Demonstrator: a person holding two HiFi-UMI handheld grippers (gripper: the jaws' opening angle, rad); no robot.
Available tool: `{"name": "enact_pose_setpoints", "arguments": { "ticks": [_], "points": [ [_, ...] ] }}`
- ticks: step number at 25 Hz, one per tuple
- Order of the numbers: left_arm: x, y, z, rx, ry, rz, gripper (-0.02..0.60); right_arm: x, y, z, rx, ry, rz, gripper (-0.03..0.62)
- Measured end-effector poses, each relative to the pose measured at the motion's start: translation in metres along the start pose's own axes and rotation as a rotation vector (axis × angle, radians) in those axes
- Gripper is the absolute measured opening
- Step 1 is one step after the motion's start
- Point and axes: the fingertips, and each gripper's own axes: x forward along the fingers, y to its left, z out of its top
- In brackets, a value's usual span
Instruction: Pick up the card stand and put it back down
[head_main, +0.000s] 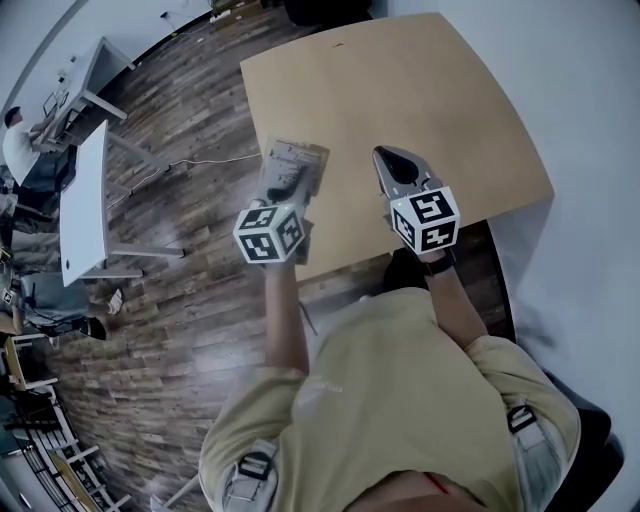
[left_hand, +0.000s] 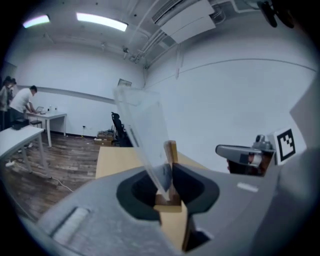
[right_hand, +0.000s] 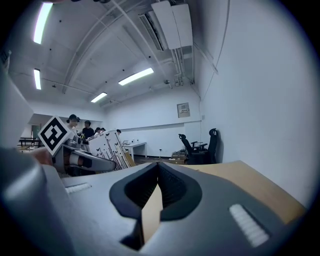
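The card stand (head_main: 292, 170) is a clear sheet in a small wooden base, over the front left part of the tan table (head_main: 400, 90). My left gripper (head_main: 288, 188) is shut on it. In the left gripper view both jaws press on the wooden base (left_hand: 170, 197), and the clear sheet (left_hand: 142, 125) leans up and to the left. Whether the base touches the tabletop is hidden. My right gripper (head_main: 386, 156) hovers to the right of the stand, shut and empty, its jaws meeting (right_hand: 159, 167). From there the stand (right_hand: 100, 147) shows at the left.
The table's left edge (head_main: 252, 150) lies close to the stand, with wooden floor (head_main: 180, 300) beyond. White desks (head_main: 85, 200) and a seated person (head_main: 20, 145) are at far left. A black office chair (right_hand: 200, 147) stands by the far wall.
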Motion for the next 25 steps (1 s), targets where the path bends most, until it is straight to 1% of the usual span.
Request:
{"name": "enact_pose_setpoints", "arguments": {
  "ticks": [2, 6, 8, 11, 14, 18, 20, 23, 25],
  "points": [
    [-0.004, 0.007, 0.015, 0.036, -0.059, 0.039, 0.077, 0.009, 0.005, 0.005, -0.014, -0.003, 0.019, 0.005],
    [-0.005, 0.014, 0.05, 0.101, -0.218, 0.073, 0.077, 0.026, 0.009, 0.023, -0.039, -0.024, 0.058, 0.005],
    [-0.001, 0.017, 0.066, 0.124, -0.276, 0.092, 0.077, 0.037, 0.006, 0.031, -0.046, -0.037, 0.07, 0.003],
    [0.003, 0.021, 0.085, 0.173, -0.337, 0.137, 0.077, 0.056, 0.002, 0.044, -0.06, -0.05, 0.086, 0.003],
    [0.005, 0.026, 0.093, 0.193, -0.38, 0.186, 0.077, 0.07, 0.003, 0.052, -0.074, -0.054, 0.111, 0.003],
    [0.014, 0.032, 0.101, 0.18, -0.416, 0.239, 0.077, 0.084, -0.006, 0.063, -0.083, -0.054, 0.145, 0.003],
    [0.019, 0.032, 0.102, 0.169, -0.42, 0.237, 0.075, 0.089, -0.012, 0.063, -0.082, -0.052, 0.154, 0.003],
    [0.029, 0.032, 0.098, 0.156, -0.423, 0.207, 0.075, 0.099, -0.02, 0.057, -0.076, -0.045, 0.164, 0.003],
    [0.038, 0.036, 0.097, 0.134, -0.429, 0.2, 0.077, 0.108, -0.027, 0.051, -0.07, -0.034, 0.167, 0.003]
  ]
}}
